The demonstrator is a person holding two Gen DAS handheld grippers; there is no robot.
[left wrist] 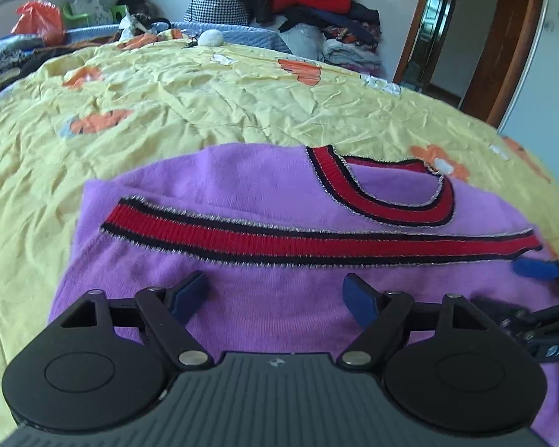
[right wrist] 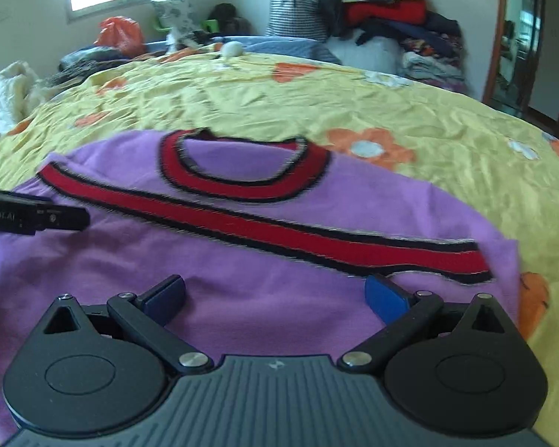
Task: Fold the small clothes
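Note:
A small purple knit top (left wrist: 249, 182) with a red and black collar (left wrist: 398, 201) and a red and black hem band (left wrist: 316, 242) lies folded on the yellow bedsheet (left wrist: 205, 100). It also shows in the right wrist view (right wrist: 372, 197). My left gripper (left wrist: 275, 294) is open and empty just above the purple fabric near its front edge. My right gripper (right wrist: 275, 294) is open and empty over the same top, further right. The right gripper's blue finger (left wrist: 533, 268) shows at the right edge of the left wrist view. The left gripper's black body (right wrist: 33, 216) shows at the left of the right wrist view.
The bedsheet (right wrist: 447, 123) has orange flowers and many creases. At the far side of the bed stand a pile of clothes (left wrist: 316, 3), a checked bag (left wrist: 220, 0) and an orange plastic bag (left wrist: 39, 18). A wooden door frame (left wrist: 503, 41) stands at the right.

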